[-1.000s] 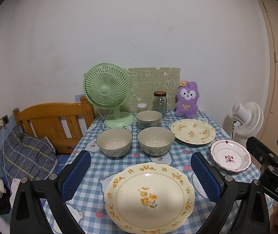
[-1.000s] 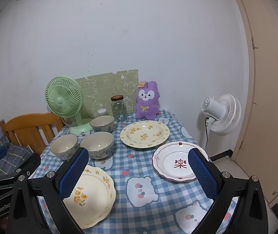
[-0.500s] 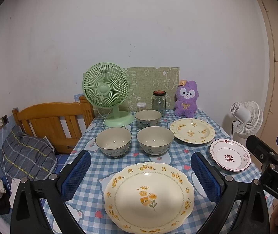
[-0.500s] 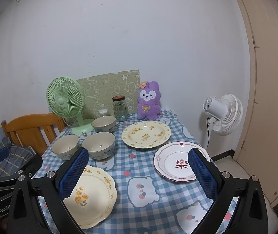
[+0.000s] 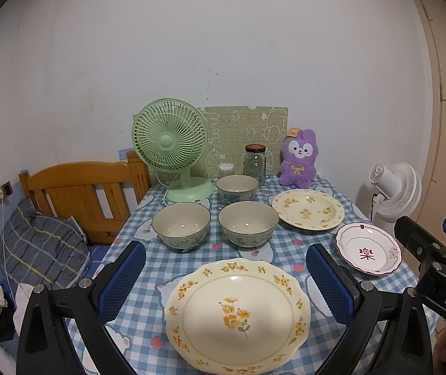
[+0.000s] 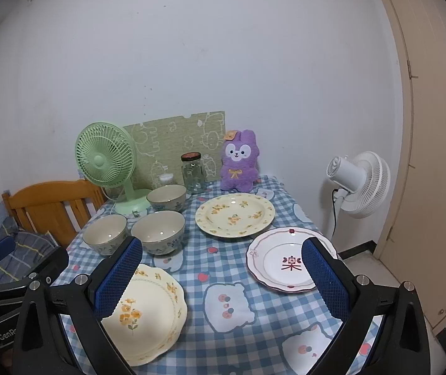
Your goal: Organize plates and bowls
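Three bowls point(image 5: 216, 215) behind near plate point(image 5: 237, 314); fan point(image 5: 173, 147) apparently rearmost.

3 plates point(image 5: 237, 314), 3 bowls point(image 5: 181, 223), unstacked

Both my wrist cameras look from the near edge of the table toward the back wall.

My left view sits low over the scalloped yellow plate point(image 5: 238, 312), facing straight down the checked table point(image 5: 288, 243); the right gripper point(image 5: 435, 250) shows at its right edge. My right view sits further right, angled slightly leftward, with the red-character plate point(image 6: 285, 264) closest and the left gripper point(image 6: 19, 268) at its left edge. Both share the three bowls point(image 5: 248, 223) point(image 6: 158, 231), green fan point(image 5: 169, 137) point(image 6: 105, 154) and purple plush point(image 5: 299, 157) point(image 6: 239, 159).
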`<state>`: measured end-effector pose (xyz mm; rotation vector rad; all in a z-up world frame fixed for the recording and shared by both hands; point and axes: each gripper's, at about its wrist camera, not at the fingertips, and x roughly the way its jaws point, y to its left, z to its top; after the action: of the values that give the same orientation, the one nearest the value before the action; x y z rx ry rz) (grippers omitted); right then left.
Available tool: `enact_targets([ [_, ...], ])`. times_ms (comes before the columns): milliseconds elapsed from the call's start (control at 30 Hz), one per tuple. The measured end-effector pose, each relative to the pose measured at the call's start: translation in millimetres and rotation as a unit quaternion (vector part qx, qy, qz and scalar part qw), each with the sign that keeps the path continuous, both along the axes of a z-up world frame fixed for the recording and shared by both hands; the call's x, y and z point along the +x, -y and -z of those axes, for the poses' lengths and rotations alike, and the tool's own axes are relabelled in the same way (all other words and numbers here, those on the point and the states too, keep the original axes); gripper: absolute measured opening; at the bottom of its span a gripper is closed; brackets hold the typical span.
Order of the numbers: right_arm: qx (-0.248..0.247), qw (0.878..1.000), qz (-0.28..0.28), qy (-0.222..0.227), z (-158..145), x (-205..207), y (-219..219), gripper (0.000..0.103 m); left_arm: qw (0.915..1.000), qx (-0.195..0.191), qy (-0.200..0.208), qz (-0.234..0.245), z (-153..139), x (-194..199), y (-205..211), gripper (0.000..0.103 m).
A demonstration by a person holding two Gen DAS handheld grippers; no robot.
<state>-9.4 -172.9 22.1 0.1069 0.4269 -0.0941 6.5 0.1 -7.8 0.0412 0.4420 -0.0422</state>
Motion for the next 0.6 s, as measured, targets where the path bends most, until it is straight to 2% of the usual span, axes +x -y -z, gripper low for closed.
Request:
enact_targets([
  [267, 0.002, 1.000, -0.005, -0.006, 1, 6, -2, 0.103, 0.9999, -0.013, -0.006, 0.004, 2, 3, -3, 0.103],
  [600, -0.014, 0.999, -0.008, -0.033, 13, 25, -13, 0.102, 0.9997, -0.005, -0.025, 0.005, 14, 22, -14, 0.102],
])
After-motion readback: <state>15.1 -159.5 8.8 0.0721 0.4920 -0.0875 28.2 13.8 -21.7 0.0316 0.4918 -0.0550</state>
